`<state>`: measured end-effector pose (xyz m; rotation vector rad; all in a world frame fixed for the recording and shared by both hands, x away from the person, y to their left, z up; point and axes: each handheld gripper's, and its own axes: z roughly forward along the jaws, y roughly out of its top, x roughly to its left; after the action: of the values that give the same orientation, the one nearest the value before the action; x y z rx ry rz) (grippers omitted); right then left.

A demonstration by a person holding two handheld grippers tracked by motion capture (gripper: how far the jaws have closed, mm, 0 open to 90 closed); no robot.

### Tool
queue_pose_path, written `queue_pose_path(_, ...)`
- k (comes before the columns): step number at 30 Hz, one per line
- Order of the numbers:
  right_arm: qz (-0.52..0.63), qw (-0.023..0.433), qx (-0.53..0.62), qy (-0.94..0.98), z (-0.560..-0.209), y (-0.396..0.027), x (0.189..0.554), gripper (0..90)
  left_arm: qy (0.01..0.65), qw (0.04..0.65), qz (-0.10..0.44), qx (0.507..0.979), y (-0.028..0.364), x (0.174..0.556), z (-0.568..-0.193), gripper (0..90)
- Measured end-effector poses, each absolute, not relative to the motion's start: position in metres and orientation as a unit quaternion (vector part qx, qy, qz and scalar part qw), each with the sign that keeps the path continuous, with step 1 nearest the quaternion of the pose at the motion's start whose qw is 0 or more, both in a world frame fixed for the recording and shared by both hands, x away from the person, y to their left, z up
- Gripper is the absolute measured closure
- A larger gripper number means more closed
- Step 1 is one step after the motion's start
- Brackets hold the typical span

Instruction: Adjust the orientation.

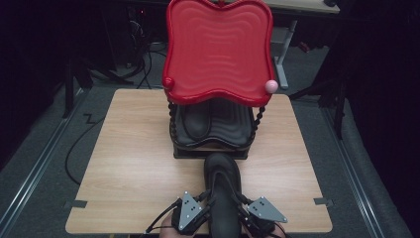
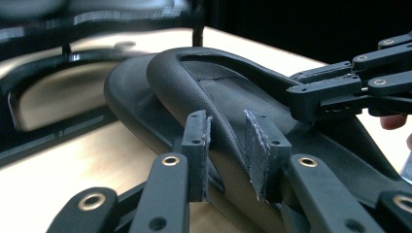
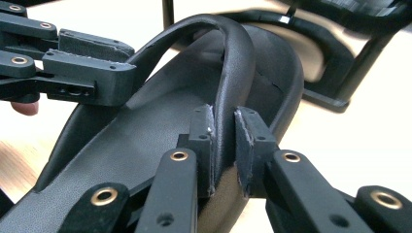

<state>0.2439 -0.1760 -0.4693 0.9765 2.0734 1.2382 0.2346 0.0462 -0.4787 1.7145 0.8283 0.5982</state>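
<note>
At the near table edge, a black sandal is held toe-first toward the two-tier shoe rack, where its mate is already stowed on the lower shelf. Placement is judged still outstanding. Its strap is straddled by the left gripper, contact uncertain, and pinched by the right gripper.

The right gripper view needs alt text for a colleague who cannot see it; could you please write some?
The right gripper has its two black jaws closed around the curved strap of a black sandal that lies on a light wooden table. The left gripper reaches in from the upper left to the strap's other side, and a black rack stands behind.
</note>
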Motion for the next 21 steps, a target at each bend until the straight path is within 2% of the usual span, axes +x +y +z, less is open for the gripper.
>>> queue_pose_path(8, 0.487, 0.302, 0.348, 0.742, -0.443, -0.187, 0.226, 78.4, 0.31, 0.567, 0.275, 0.712, 0.04, 0.224, -0.45, 71.7)
queue_pose_path(12, 0.497, 0.325, 0.34, 0.729, -0.431, -0.188, 0.231, 78.5, 0.295, 0.573, 0.29, 0.708, 0.038, 0.239, -0.436, 71.7)
queue_pose_path(21, 0.49, 0.357, 0.362, 0.708, -0.429, -0.179, 0.308, 79.4, 0.313, 0.561, 0.31, 0.701, 0.031, 0.325, -0.435, 72.1)
